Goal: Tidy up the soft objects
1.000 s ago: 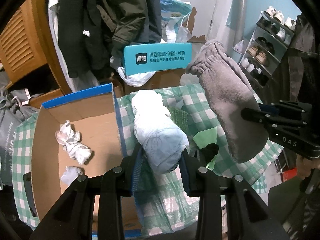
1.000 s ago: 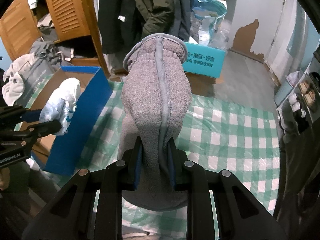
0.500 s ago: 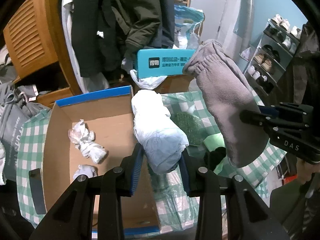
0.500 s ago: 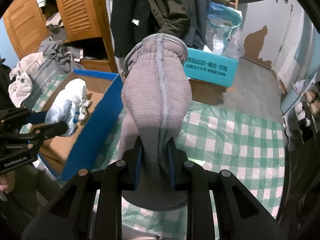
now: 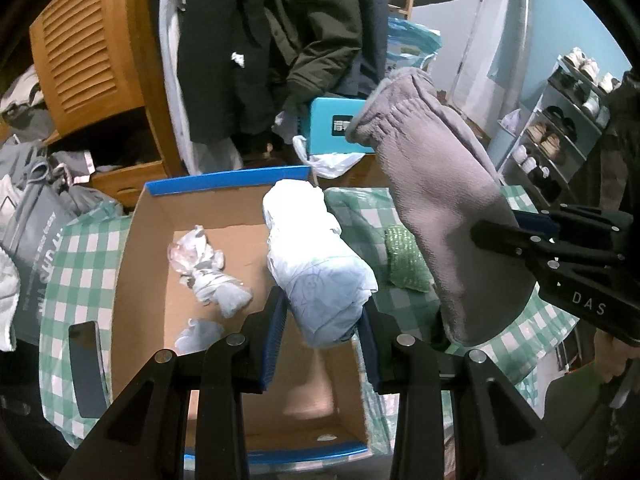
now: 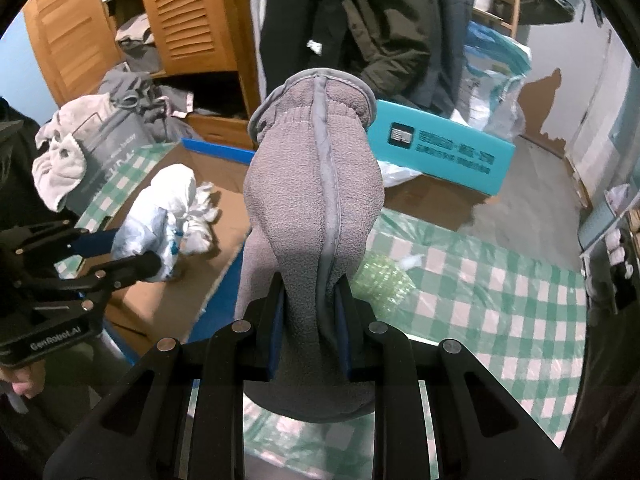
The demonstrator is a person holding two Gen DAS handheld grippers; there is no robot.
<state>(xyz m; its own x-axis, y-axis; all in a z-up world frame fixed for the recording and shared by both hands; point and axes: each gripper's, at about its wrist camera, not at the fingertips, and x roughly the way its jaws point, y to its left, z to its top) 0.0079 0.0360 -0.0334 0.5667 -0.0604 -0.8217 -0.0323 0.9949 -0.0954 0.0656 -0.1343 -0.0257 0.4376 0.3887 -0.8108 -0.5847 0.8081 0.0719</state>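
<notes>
My left gripper (image 5: 320, 316) is shut on a white and pale blue cloth bundle (image 5: 316, 256), held above the open cardboard box (image 5: 136, 248) with blue edges. Crumpled grey-white cloths (image 5: 208, 268) lie on the box floor. My right gripper (image 6: 310, 308) is shut on a grey fleece mitten (image 6: 312, 192), which stands up from its pads over the green checked sheet (image 6: 480, 280), beside the box's right wall. From the left wrist the mitten (image 5: 444, 216) and right gripper (image 5: 516, 236) show at the right; from the right wrist the bundle (image 6: 160, 216) shows at the left.
A green knitted piece (image 5: 404, 260) lies on the checked sheet beside the box. A teal carton (image 6: 440, 148) sits behind, with hanging coats (image 5: 280, 40) and a wooden louvred cabinet (image 5: 88, 52) beyond. A shoe rack (image 5: 560, 128) stands at the right, a grey bag (image 5: 36, 236) at the left.
Both grippers have shifted toward the box with their loads. The bundle now hangs over the box interior instead of over its right wall, and the mitten has come nearer the box.
</notes>
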